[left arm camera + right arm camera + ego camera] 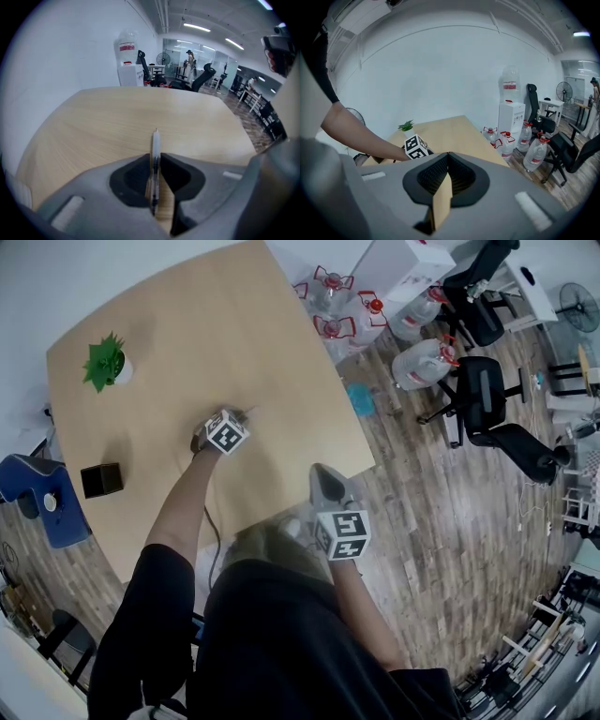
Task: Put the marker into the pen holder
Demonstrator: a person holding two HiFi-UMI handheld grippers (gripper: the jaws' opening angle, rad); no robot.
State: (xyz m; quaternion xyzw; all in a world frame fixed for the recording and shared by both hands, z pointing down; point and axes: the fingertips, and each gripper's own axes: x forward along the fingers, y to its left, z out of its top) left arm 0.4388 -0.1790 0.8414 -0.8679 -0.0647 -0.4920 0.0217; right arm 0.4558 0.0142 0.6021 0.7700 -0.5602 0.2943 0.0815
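The left gripper (155, 161) has its jaws clamped on the marker (155, 140), which lies mid-frame on the worktop (117, 122). The pen holder (100, 480) stands well apart at left. The right gripper's (447, 154) jaws are together and empty. Lifting and placing remain.

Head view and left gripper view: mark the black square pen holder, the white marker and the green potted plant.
black square pen holder (100, 480), head view, middle of its top.
white marker (155, 144), left gripper view, pale barrel just beyond the jaws.
green potted plant (105, 360), head view, its leaves.
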